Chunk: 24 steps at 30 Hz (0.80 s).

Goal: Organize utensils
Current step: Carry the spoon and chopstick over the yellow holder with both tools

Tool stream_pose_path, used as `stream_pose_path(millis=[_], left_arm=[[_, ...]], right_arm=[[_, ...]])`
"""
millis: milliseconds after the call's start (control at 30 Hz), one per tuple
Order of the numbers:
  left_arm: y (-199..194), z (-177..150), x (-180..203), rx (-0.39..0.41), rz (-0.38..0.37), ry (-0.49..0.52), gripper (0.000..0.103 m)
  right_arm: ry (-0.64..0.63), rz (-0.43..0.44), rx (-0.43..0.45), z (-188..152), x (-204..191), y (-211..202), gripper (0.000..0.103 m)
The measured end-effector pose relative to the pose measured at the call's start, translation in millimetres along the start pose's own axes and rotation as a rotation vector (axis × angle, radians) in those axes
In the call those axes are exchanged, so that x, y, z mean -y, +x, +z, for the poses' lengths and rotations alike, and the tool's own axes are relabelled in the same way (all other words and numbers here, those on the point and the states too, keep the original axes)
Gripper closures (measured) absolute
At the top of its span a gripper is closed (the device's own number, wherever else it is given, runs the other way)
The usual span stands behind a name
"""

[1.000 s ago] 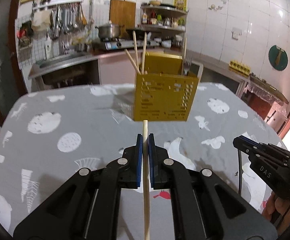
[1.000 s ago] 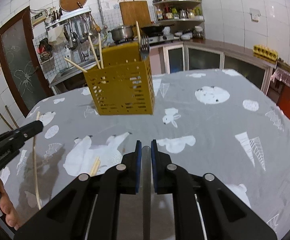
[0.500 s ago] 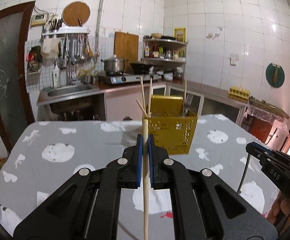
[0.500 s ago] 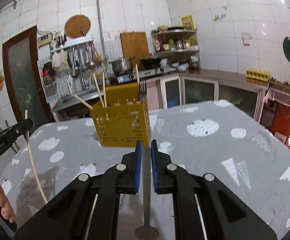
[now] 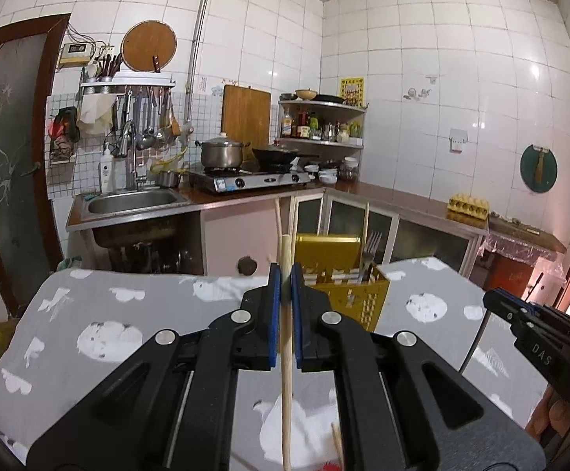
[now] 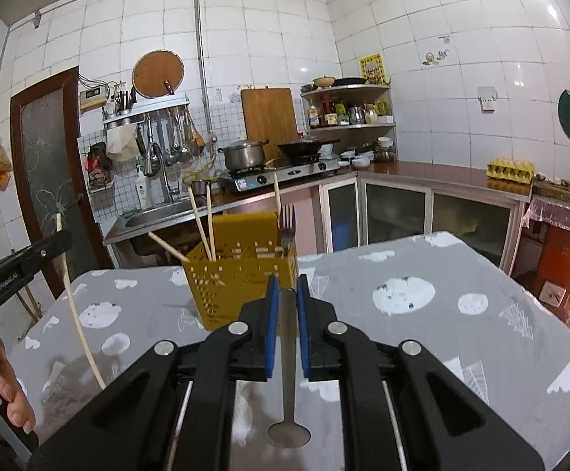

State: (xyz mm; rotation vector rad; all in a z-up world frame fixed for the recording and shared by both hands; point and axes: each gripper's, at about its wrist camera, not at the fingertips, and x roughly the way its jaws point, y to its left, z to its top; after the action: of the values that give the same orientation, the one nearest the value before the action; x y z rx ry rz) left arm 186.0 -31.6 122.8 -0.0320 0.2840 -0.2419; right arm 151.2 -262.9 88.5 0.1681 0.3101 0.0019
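With the left gripper (image 5: 285, 274) clenched on 1 chopstick (image 5: 285, 353) and the right gripper (image 6: 285, 286) on a metal spoon (image 6: 287, 373), both look ready for dropping into the far yellow caddy (image 6: 242, 274).

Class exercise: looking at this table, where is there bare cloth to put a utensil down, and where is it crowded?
Bare cloth lies right of the yellow holder, out to the table edge, and on its left toward the door side. It is crowded at the holder, full of chopsticks and a fork, and in front, where the left gripper and right gripper hang.
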Motion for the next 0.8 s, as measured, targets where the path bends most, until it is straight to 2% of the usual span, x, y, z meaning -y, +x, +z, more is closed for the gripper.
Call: stream_pose_path(millis=[233, 433, 600, 800], left_arm=[[15, 52, 8, 0.082, -0.024, 0.0, 0.099], [46, 104, 23, 0.179, -0.034, 0.011, 0.099], [86, 123, 25, 0.195, -0.032, 0.0, 0.099], [135, 126, 25, 0.213, -0.004, 0.016, 0.099]], right_arm=[[-0.037, 0.022, 0.065, 51, -14, 12, 0.093], [-0.065, 0.021, 0.129, 90, -22, 34, 0.093], [-0.011, 0.05, 0.164, 115, -13, 73, 0.093], [-0.007, 0.073, 0.172, 131, -13, 114, 0.093]])
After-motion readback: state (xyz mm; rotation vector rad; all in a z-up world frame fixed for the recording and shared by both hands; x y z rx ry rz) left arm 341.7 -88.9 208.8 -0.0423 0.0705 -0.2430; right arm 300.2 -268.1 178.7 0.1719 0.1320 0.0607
